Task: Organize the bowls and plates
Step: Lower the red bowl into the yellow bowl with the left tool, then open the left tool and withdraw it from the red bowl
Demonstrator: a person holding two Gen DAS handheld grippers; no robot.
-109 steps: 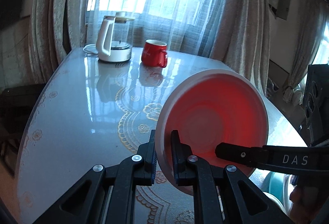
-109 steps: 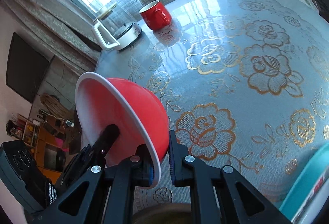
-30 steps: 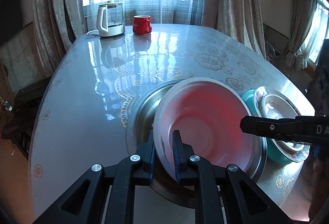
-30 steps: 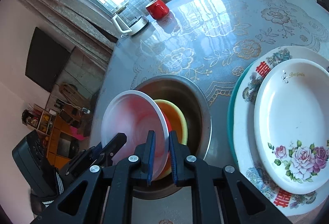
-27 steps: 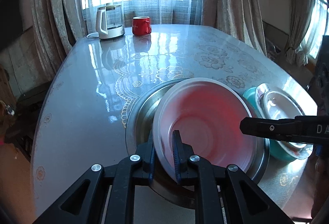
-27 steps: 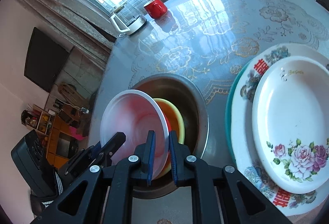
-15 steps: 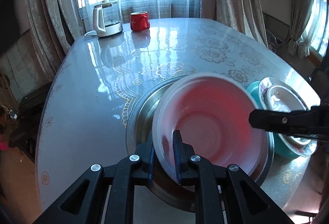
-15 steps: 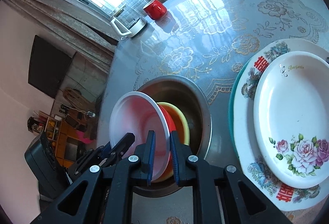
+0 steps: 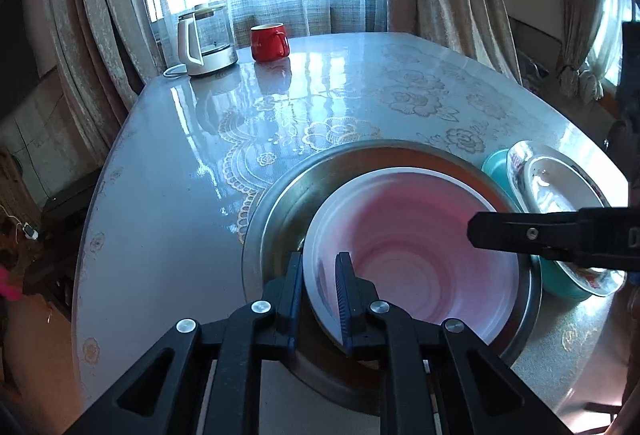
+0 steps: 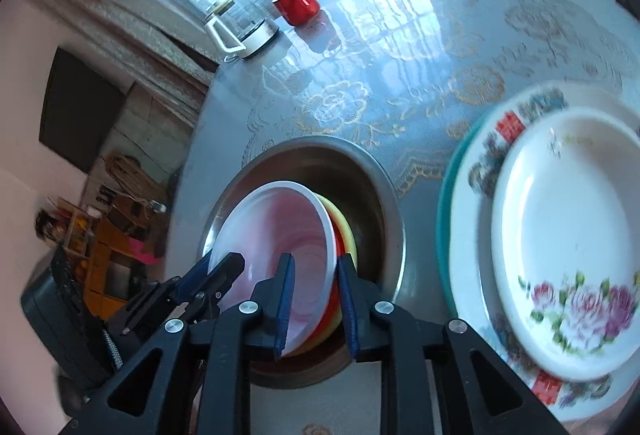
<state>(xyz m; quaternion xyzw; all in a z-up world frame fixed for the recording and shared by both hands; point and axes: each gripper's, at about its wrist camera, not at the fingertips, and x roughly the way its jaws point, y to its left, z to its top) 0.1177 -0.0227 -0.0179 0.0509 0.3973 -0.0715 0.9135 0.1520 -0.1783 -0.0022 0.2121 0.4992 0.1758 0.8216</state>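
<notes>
A red bowl with a white inside (image 9: 416, 247) rests nested on a yellow bowl (image 10: 346, 235) inside a big steel basin (image 9: 280, 211). My left gripper (image 9: 319, 299) has its jaws a little apart astride the bowl's near rim. My right gripper (image 10: 314, 299) is open, its jaws wide either side of the rim of the red bowl (image 10: 280, 243). A stack of plates (image 10: 560, 235) sits to the right, a flowered white plate on top, a teal one at the bottom.
A red mug (image 9: 269, 42) and a glass kettle (image 9: 204, 39) stand at the far end of the glossy flowered table (image 9: 168, 171). The plate stack (image 9: 560, 203) lies close beside the basin. Curtains and a window are behind.
The red bowl has been lowered from its tilted hold into the basin onto the yellow bowl. Both grippers' jaws have opened from the rim, the right one wider.
</notes>
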